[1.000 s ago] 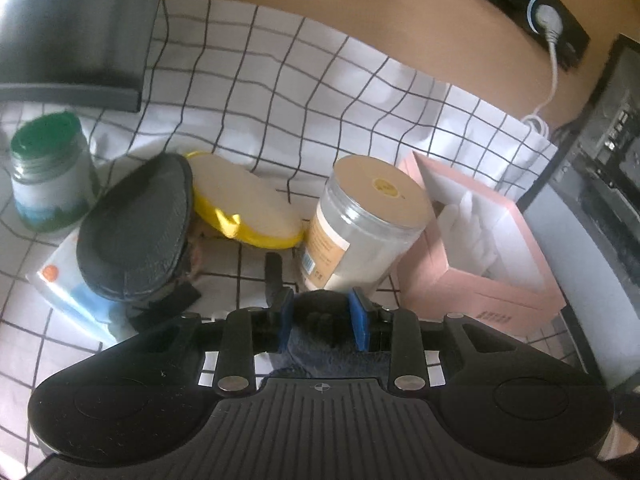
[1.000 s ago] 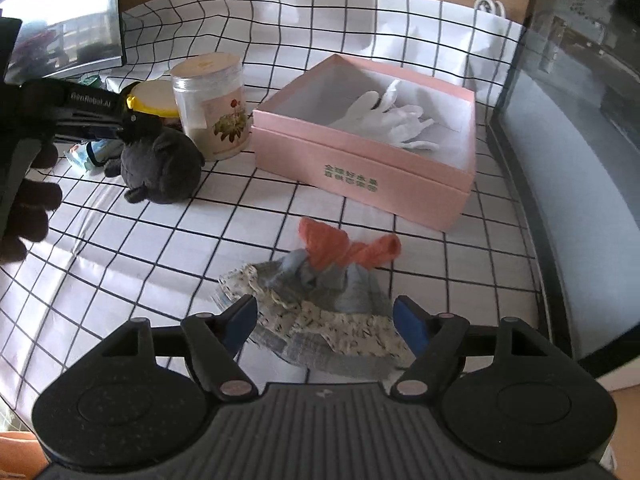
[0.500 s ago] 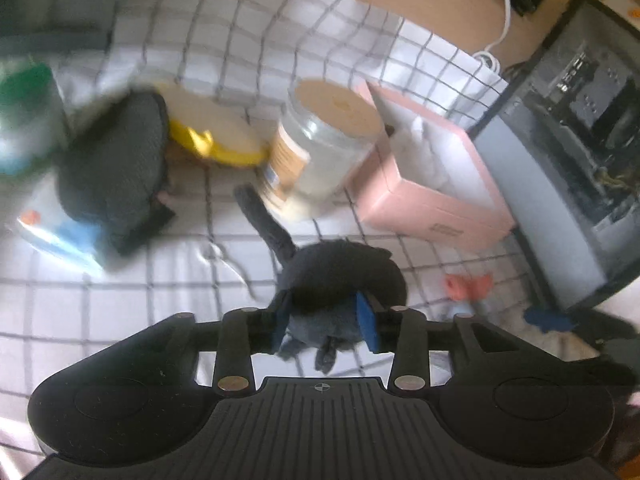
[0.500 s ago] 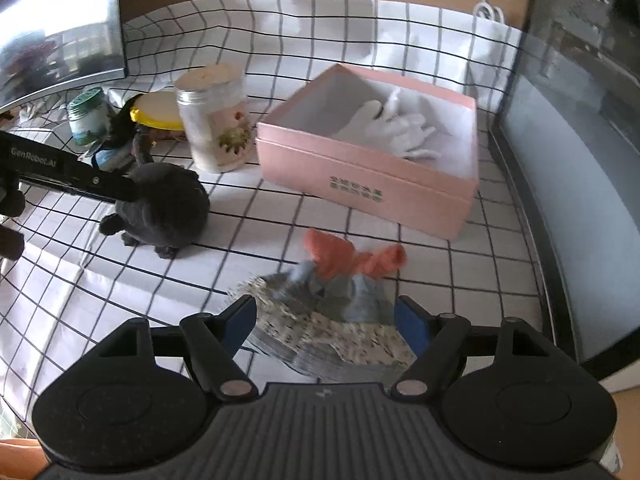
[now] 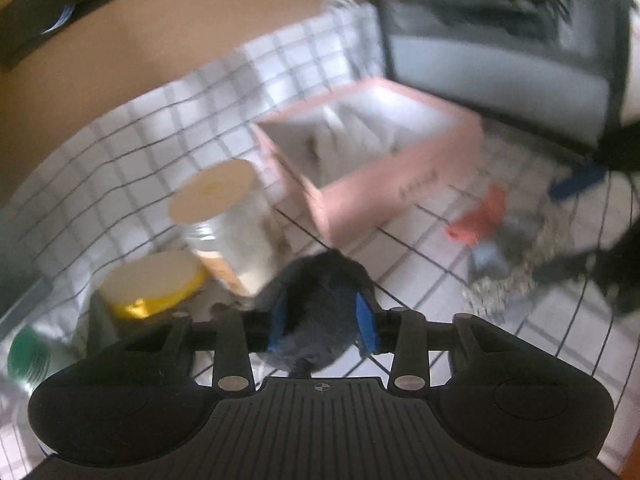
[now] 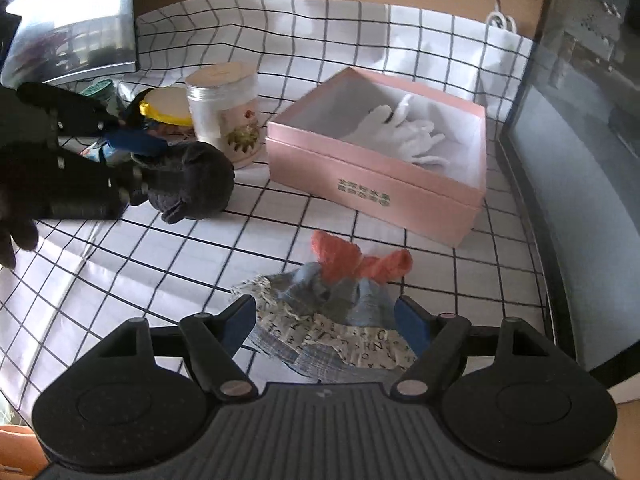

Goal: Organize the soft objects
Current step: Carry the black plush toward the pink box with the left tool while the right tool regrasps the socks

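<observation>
Swinging toward pink box (image 5: 400, 184), my left gripper (image 5: 322, 323) is clamping dark plush (image 5: 320, 300); right gripper (image 6: 325, 322) is hovering wide over hat (image 6: 332, 320).

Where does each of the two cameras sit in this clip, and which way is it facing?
Left wrist: on the left gripper, looking along its fingers at the dark plush toy they clamp, with the pink box beyond; only its own fingers show.
Right wrist: on the right gripper, low over the denim doll dress, jaws open, facing the pink box; the left gripper enters from the left.
Shared: plush toy, pink box, dress, lidded jar, checked cloth.
</observation>
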`<control>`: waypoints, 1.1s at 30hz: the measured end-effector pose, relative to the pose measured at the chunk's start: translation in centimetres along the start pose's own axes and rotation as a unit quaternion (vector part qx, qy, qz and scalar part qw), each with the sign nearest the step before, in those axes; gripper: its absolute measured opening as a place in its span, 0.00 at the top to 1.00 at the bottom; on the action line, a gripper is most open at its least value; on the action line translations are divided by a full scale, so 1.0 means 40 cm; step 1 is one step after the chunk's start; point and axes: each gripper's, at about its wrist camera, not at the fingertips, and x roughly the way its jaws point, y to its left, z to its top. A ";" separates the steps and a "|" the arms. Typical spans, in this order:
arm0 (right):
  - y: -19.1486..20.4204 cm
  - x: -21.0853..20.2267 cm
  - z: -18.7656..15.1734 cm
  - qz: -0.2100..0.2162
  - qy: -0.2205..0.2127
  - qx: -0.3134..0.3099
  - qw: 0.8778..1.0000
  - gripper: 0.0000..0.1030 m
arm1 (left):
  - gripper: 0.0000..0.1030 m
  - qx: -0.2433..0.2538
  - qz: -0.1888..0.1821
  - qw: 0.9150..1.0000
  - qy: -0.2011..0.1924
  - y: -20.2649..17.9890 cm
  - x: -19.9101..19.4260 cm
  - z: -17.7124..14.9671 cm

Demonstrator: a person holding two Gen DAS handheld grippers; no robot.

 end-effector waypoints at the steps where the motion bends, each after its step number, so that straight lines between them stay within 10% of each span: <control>1: -0.004 0.001 -0.003 -0.001 0.002 0.003 1.000 0.25 | 0.42 0.019 0.001 1.000 -0.001 -0.009 0.008 0.003; 4: -0.010 0.004 -0.015 0.000 0.008 0.010 1.000 0.25 | 0.24 0.052 0.007 0.999 0.010 -0.024 0.038 0.011; 10: -0.016 0.006 -0.033 -0.002 0.012 0.011 1.000 0.25 | 0.24 0.020 0.053 0.998 0.008 -0.007 0.092 0.039; 23: -0.038 0.133 0.024 0.033 0.031 0.075 0.996 0.25 | 0.18 -0.082 0.016 0.996 0.013 0.060 0.105 0.013; 30: -0.029 0.100 0.034 0.041 0.033 0.046 0.998 0.82 | 0.21 -0.110 0.002 0.994 0.021 0.059 0.066 -0.002; 33: -0.041 0.031 0.029 0.043 0.026 0.040 0.998 0.91 | 0.22 -0.124 -0.048 0.991 0.022 0.046 0.023 -0.006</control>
